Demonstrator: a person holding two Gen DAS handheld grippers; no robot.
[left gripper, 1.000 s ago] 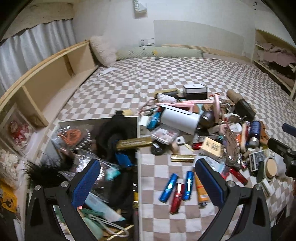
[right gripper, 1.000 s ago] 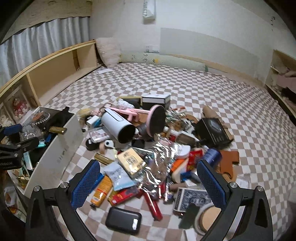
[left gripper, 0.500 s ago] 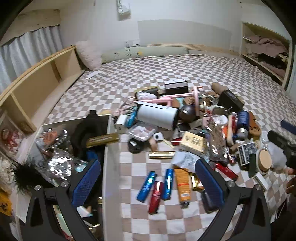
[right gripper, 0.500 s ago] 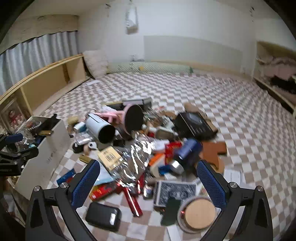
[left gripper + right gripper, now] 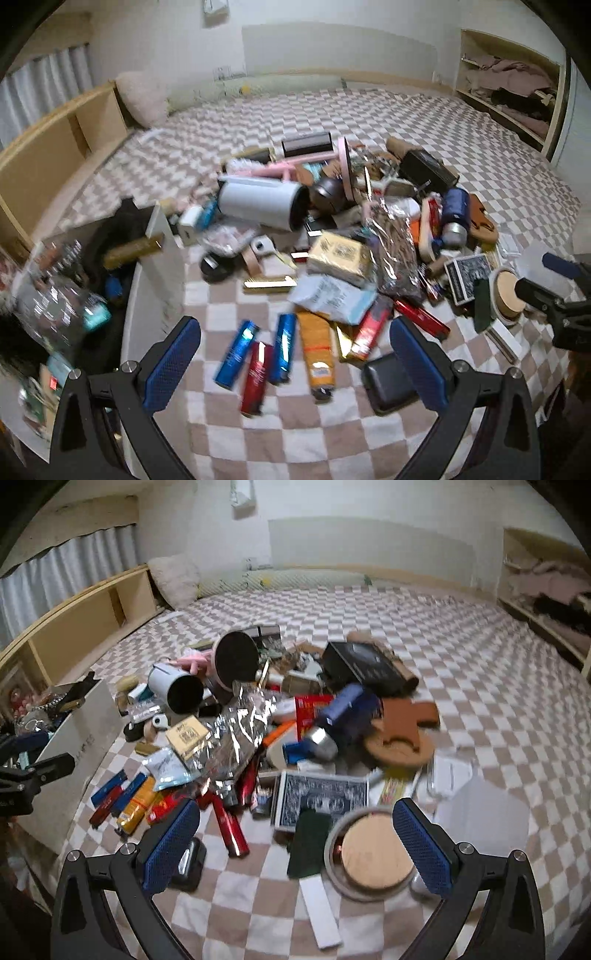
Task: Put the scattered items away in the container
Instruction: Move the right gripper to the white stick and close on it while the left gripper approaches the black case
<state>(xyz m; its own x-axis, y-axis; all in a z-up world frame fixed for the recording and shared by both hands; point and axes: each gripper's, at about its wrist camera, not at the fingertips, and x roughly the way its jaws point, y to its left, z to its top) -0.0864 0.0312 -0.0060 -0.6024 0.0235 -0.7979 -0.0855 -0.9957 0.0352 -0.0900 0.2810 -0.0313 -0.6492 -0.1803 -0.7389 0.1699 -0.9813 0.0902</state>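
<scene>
A pile of scattered items lies on the checkered bed: a white cylinder (image 5: pixel 260 201), blue and red tubes (image 5: pixel 255 354), an orange tube (image 5: pixel 316 350), a black case (image 5: pixel 388 382), a card box (image 5: pixel 319 797) and a round tin with a wooden lid (image 5: pixel 371 854). The white container (image 5: pixel 155 280) stands at the left, holding several items. My left gripper (image 5: pixel 295 362) is open and empty above the tubes. My right gripper (image 5: pixel 297 840) is open and empty above the tin and the card box.
A wooden shelf unit (image 5: pixel 85 627) runs along the left side of the bed. A pillow (image 5: pixel 175 578) lies at the head. An open closet shelf (image 5: pixel 517 88) with clothes stands at the right. The far half of the bed (image 5: pixel 406 609) holds no items.
My left gripper has moved right, from over the container to over the tubes. My right gripper has moved right and forward, from over the black case to over the round tin.
</scene>
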